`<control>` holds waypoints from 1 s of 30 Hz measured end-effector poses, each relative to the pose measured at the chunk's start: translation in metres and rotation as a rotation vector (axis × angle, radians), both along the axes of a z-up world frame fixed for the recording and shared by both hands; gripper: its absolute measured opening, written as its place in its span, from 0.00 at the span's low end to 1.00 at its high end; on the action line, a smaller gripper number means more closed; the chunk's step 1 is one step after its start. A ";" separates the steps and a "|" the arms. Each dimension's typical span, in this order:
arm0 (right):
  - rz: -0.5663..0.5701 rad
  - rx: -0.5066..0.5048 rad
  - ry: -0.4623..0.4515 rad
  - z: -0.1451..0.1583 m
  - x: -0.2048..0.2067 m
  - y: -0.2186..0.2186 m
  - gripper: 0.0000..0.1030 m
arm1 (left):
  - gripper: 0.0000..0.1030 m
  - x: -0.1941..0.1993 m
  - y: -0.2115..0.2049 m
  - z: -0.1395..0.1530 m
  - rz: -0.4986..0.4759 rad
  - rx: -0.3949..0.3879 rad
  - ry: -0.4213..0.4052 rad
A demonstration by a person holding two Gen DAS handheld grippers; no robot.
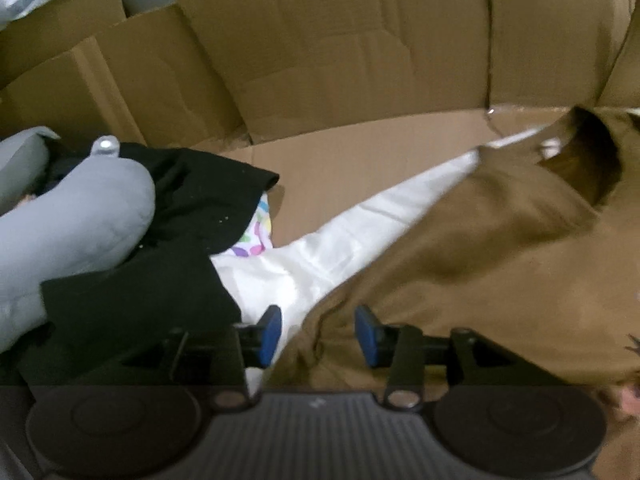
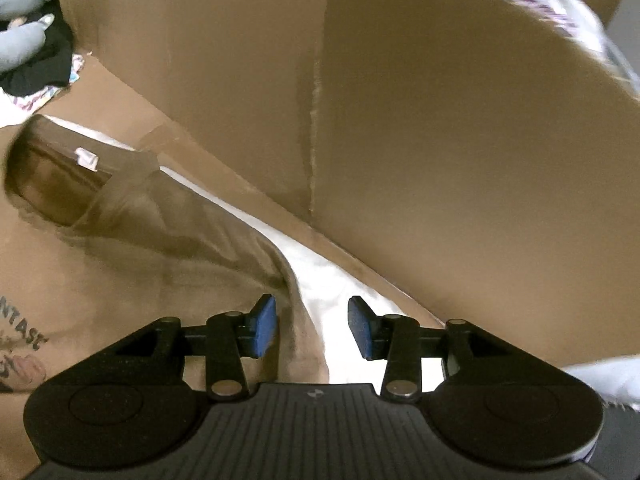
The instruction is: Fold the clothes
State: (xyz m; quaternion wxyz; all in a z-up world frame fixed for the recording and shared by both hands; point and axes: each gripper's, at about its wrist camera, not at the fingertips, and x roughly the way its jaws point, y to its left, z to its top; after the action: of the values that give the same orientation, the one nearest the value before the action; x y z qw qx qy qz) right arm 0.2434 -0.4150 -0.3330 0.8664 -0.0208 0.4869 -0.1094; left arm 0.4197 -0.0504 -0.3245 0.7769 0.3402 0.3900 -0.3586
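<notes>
- A brown cotton T-shirt [image 1: 500, 248] lies spread on a white sheet [image 1: 320, 256], filling the right half of the left wrist view; its round neck opening [image 1: 580, 168] gapes, showing a darker inside and a small white label [image 2: 86, 159].
- In the right wrist view the same shirt takes up the left side, soft and creased along the shoulder, with dark printed lettering and a pinkish picture [image 2: 20, 344] at the frame's left edge.
- The left gripper [image 1: 318, 334] hangs over the shirt's edge where brown cloth meets white sheet; its blue-padded jaws stand wide apart and hold nothing.
- The right gripper [image 2: 312, 328] sits over the shirt's other edge and the sheet; its blue-padded jaws are likewise parted, with no cloth between them.
- The sheet is smooth and slightly glossy, lying on flat corrugated cardboard [image 1: 360, 152].
- Upright cardboard walls [image 1: 340, 52], creased and dented, ring the work area like a large opened box; one tall panel [image 2: 460, 140] stands close beside the right gripper.
- At the left lies a pile: a crumpled black garment [image 1: 180, 220], a pale grey plush toy [image 1: 80, 216] on top of it, and a white cloth with coloured spots [image 1: 258, 236] peeking out beneath.
- Purple-and-white patterned fabric [image 2: 560, 12], blurred, shows beyond the tall panel's top.
</notes>
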 end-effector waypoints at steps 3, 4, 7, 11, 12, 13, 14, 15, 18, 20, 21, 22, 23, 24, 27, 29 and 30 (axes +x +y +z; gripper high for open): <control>-0.021 0.031 -0.028 0.013 -0.020 0.004 0.46 | 0.43 -0.010 0.006 0.012 0.013 -0.018 -0.001; -0.028 0.042 -0.037 0.017 -0.026 0.005 0.46 | 0.43 -0.013 0.008 0.017 0.017 -0.028 0.005; -0.050 0.073 -0.064 0.029 -0.046 0.008 0.46 | 0.47 -0.025 0.016 0.030 0.024 -0.051 0.015; -0.078 0.115 -0.101 0.046 -0.072 0.013 0.46 | 0.47 -0.046 0.033 0.041 0.023 -0.054 0.032; -0.082 0.126 -0.107 0.050 -0.079 0.015 0.46 | 0.47 -0.049 0.038 0.043 0.024 -0.053 0.039; -0.079 0.137 -0.108 0.052 -0.087 0.019 0.46 | 0.47 -0.054 0.043 0.044 0.028 -0.051 0.045; -0.078 0.146 -0.110 0.054 -0.094 0.023 0.46 | 0.47 -0.059 0.048 0.045 0.031 -0.049 0.052; -0.082 0.153 -0.115 0.055 -0.100 0.027 0.46 | 0.47 -0.065 0.053 0.046 0.031 -0.047 0.056; -0.111 0.177 -0.131 0.059 -0.118 0.040 0.46 | 0.48 -0.080 0.068 0.049 0.028 -0.046 0.067; -0.128 0.201 -0.145 0.057 -0.129 0.053 0.46 | 0.50 -0.091 0.079 0.050 0.028 -0.049 0.070; -0.141 0.209 -0.156 0.056 -0.134 0.059 0.46 | 0.50 -0.096 0.084 0.050 0.029 -0.045 0.071; -0.158 0.212 -0.167 0.055 -0.141 0.065 0.46 | 0.50 -0.101 0.090 0.050 0.030 -0.042 0.073; -0.165 0.225 -0.170 0.054 -0.147 0.071 0.46 | 0.50 -0.106 0.096 0.049 0.029 -0.038 0.073; -0.172 0.237 -0.171 0.053 -0.154 0.077 0.46 | 0.51 -0.112 0.102 0.049 0.034 -0.036 0.076; -0.187 0.277 -0.165 0.047 -0.172 0.095 0.46 | 0.53 -0.130 0.120 0.046 0.045 -0.025 0.089; -0.198 0.303 -0.165 0.045 -0.184 0.105 0.46 | 0.56 -0.142 0.133 0.045 0.050 -0.017 0.097; -0.200 0.309 -0.163 0.044 -0.190 0.111 0.46 | 0.57 -0.147 0.140 0.044 0.050 -0.017 0.103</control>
State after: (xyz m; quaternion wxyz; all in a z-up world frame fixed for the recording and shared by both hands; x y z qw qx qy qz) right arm 0.0531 -0.3038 -0.2894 0.8806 0.1699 0.4257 -0.1203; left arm 0.2724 0.0894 -0.2802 0.7674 0.3048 0.4350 -0.3592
